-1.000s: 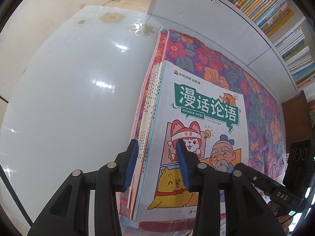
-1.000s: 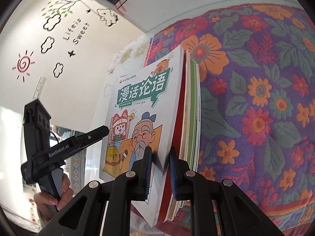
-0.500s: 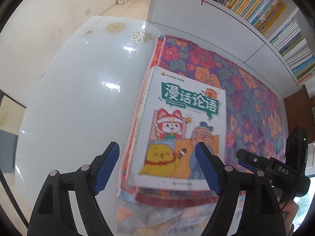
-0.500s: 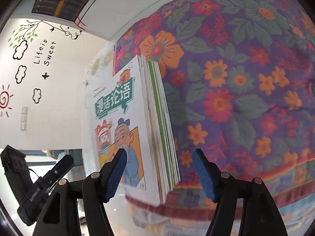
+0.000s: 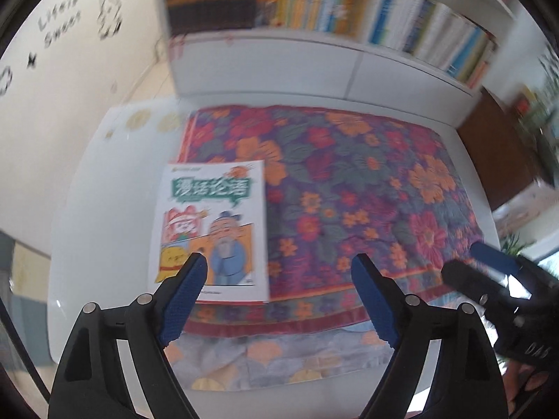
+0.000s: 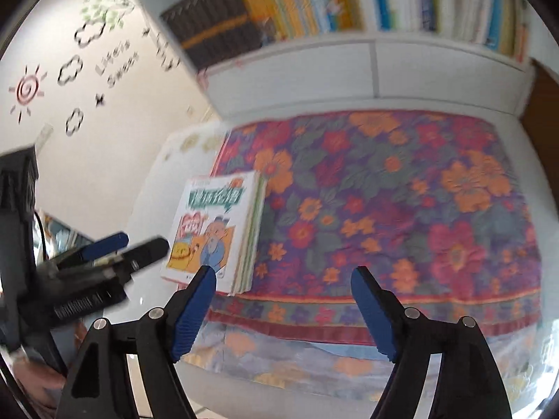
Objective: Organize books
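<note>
A stack of thin picture books lies flat on the left edge of a flowered cloth; the top cover is white with a green title banner and cartoon figures. My left gripper hangs above and in front of the stack, its jaws opening wide with nothing between them. My right gripper also stands back from the stack over the cloth, jaws opening, nothing between them. Each gripper shows at the edge of the other's view, the right gripper and the left gripper. Both views are blurred.
The cloth covers a white glossy table. Behind it stands a white bookcase with rows of upright books. A wall with sticker decals is at the left. A brown door is at the right.
Both grippers let go of the stack, opened wide and pulled up and back. The stack now lies flat and looks smaller; the bookcase has come into view.
</note>
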The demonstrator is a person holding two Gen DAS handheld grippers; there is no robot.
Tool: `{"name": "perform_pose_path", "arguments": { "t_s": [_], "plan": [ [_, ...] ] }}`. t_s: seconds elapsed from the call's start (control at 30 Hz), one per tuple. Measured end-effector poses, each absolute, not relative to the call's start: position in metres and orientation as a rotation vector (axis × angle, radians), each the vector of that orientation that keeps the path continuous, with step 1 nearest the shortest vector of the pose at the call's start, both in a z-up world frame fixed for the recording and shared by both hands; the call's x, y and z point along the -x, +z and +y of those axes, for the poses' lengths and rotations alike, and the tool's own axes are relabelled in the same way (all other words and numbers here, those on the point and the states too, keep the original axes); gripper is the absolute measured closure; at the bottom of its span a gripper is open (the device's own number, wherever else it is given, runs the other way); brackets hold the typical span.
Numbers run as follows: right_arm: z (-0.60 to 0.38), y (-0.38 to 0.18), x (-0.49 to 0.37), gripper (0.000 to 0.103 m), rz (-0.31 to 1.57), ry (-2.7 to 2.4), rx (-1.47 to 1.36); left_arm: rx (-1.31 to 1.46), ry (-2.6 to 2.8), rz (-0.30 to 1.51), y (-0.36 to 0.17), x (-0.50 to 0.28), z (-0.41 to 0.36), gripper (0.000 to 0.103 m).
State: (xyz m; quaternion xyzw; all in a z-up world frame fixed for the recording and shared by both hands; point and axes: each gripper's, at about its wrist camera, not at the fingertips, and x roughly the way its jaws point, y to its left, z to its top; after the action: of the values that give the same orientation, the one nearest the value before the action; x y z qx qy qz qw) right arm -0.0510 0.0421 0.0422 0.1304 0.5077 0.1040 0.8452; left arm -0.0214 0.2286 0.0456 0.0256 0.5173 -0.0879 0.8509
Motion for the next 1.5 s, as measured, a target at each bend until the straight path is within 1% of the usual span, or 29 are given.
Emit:
{"name": "perform_pose_path", "arguments": {
  "t_s": [0.17, 0.37, 0.47, 0.73, 0.93, 1.5],
  "plan": [
    [0.014, 0.056, 0.069, 0.025, 1.035, 0.157, -0.221, -0.062, -0.230, 1.075, 0.046, 0.038, 0.194, 0.020],
    [0.000, 0.066, 0.075, 0.025, 0.979, 0.102, -0.149, -0.119, -0.161, 0.953, 0.057, 0.054, 0.164, 0.020],
    [-0.006, 0.065, 0.076, 0.025, 0.964, 0.074, -0.156, -0.110, -0.145, 0.961, 0.058, 0.055, 0.158, 0.020],
    [-0.012, 0.069, 0.083, 0.025, 0.916, 0.038, -0.124, -0.099, -0.122, 0.994, 0.054, 0.055, 0.149, 0.020],
    [-0.015, 0.064, 0.078, 0.025, 0.950, 0.028, -0.131, -0.072, -0.111, 1.030, 0.051, 0.052, 0.152, 0.020],
    [-0.012, 0.058, 0.072, 0.025, 0.988, 0.033, -0.143, -0.044, -0.064, 1.025, 0.052, 0.045, 0.167, 0.019]
  ]
}}
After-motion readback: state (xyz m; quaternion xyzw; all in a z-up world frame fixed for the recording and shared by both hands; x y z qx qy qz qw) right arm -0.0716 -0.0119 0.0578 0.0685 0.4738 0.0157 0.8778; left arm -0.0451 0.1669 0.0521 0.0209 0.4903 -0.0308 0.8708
